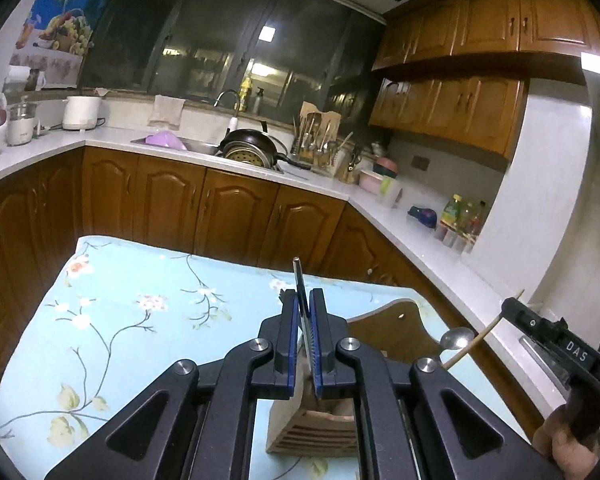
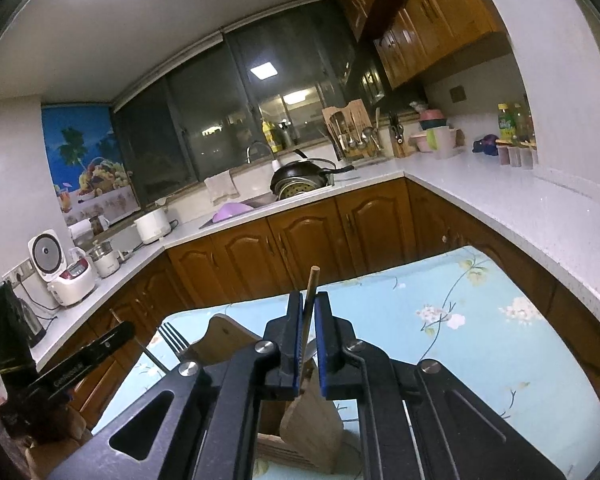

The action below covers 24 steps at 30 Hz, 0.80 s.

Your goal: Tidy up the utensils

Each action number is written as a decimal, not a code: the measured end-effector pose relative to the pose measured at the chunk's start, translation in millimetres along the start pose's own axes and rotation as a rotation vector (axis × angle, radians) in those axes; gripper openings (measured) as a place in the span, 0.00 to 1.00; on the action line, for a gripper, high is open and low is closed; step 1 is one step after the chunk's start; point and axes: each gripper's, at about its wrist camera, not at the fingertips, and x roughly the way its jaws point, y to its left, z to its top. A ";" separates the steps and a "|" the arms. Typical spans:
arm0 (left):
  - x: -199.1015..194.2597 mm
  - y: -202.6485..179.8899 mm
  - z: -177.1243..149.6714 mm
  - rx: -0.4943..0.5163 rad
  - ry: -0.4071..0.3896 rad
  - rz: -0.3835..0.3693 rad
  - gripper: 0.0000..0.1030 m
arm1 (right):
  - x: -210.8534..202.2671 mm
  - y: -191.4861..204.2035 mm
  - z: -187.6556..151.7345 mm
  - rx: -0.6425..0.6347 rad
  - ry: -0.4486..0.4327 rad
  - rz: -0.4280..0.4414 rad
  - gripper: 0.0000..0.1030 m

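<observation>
My left gripper (image 1: 303, 298) is shut on a thin metal fork handle (image 1: 298, 280) that sticks up between the pads; its tines (image 2: 172, 342) show in the right wrist view. It hangs over a wooden utensil holder (image 1: 312, 428) on the floral table. My right gripper (image 2: 309, 300) is shut on a wooden chopstick (image 2: 312, 284), also seen in the left wrist view (image 1: 480, 338), above the same holder (image 2: 312, 420). A metal spoon (image 1: 456, 338) stands beside the chopstick. The holder's curved wooden back (image 1: 392, 328) rises behind it.
The table has a light blue floral cloth (image 1: 120, 320). Wooden cabinets (image 1: 220, 208) and a white counter (image 1: 420, 236) wrap around behind, with a sink, a black pan (image 1: 256, 144) and a utensil rack (image 1: 318, 136). Appliances (image 2: 64, 272) stand at the left.
</observation>
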 end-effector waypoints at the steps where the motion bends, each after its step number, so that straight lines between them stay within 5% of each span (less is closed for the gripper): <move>1: -3.1 0.8 0.7 0.000 0.001 0.001 0.04 | -0.1 -0.1 1.0 0.002 0.004 -0.001 0.06; 7: -3.6 2.9 3.9 -0.008 0.022 0.006 0.06 | 0.8 -1.9 2.6 0.013 0.028 0.005 0.11; 8: -6.4 2.7 0.4 -0.011 0.030 0.011 0.14 | 1.8 -2.7 2.7 0.019 0.039 0.013 0.12; 10: -10.7 3.5 3.5 -0.029 0.033 0.009 0.36 | 1.2 -5.3 3.3 0.033 0.053 0.026 0.33; 12: -22.3 4.4 1.1 -0.044 0.015 0.010 0.51 | -3.2 -6.1 4.4 0.040 0.045 0.041 0.66; 14: -34.2 5.2 -0.5 -0.045 0.002 0.011 0.57 | -13.9 -6.6 3.8 0.044 0.023 0.050 0.69; 17: -50.7 9.0 -6.5 -0.048 -0.004 0.037 0.68 | -28.4 -8.4 0.4 0.060 0.017 0.056 0.91; 24: -97.0 23.7 -40.1 -0.063 0.050 0.084 0.76 | -60.9 -14.5 -28.4 0.092 0.043 0.069 0.93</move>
